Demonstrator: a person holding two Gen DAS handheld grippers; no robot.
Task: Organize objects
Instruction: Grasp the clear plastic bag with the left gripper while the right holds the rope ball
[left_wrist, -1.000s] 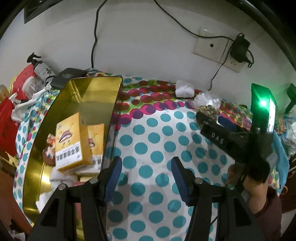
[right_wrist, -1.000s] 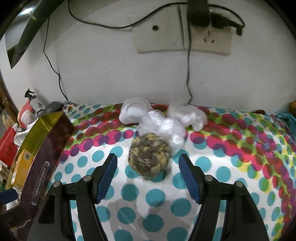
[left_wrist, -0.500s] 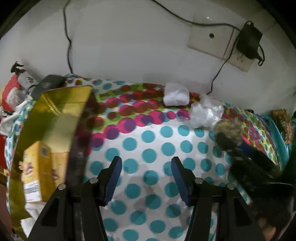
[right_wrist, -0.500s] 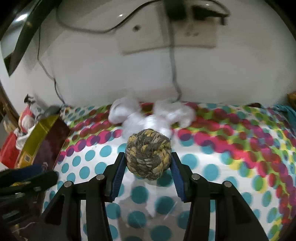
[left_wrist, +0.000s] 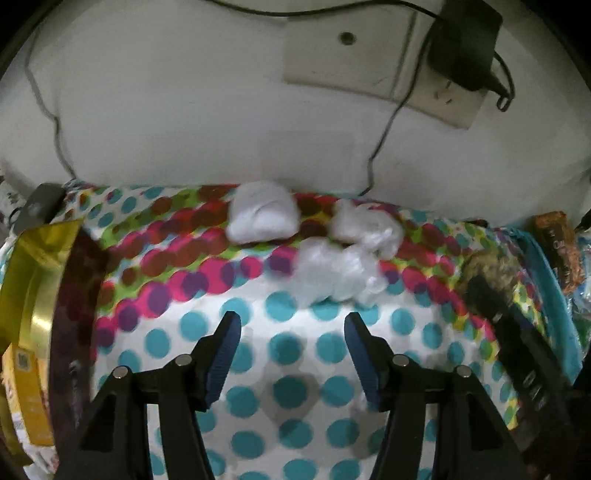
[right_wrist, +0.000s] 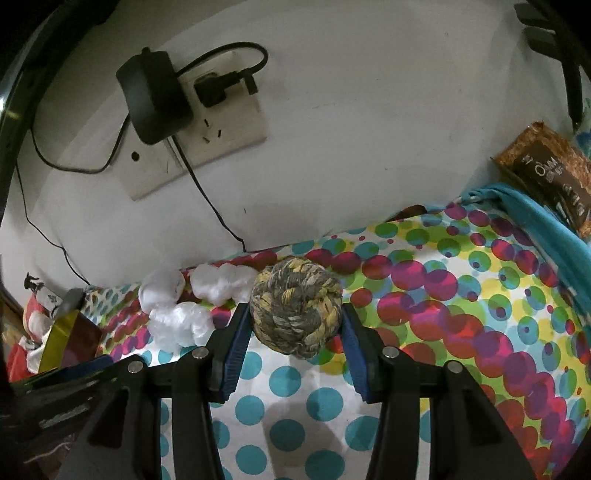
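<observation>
Rope ball (right_wrist: 295, 306) is sitting clamped between both blue pads of the right gripper (right_wrist: 293, 332), lifted clear of the polka-dot tablecloth (right_wrist: 461, 295). Left gripper (left_wrist: 291, 350) is hovering with jaws just widening and nothing between them, pointing at the crumpled plastic wads (left_wrist: 332, 273) near the wall

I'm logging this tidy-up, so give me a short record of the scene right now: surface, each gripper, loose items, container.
surface: polka-dot tablecloth against a white wall
right gripper: shut on the braided yellow-and-grey rope ball
left gripper: open, nothing between its jaws, which have just been opening
loose items: three crumpled white plastic wads ahead of the left gripper
container: gold-lined box at far left, holding a yellow carton
</observation>
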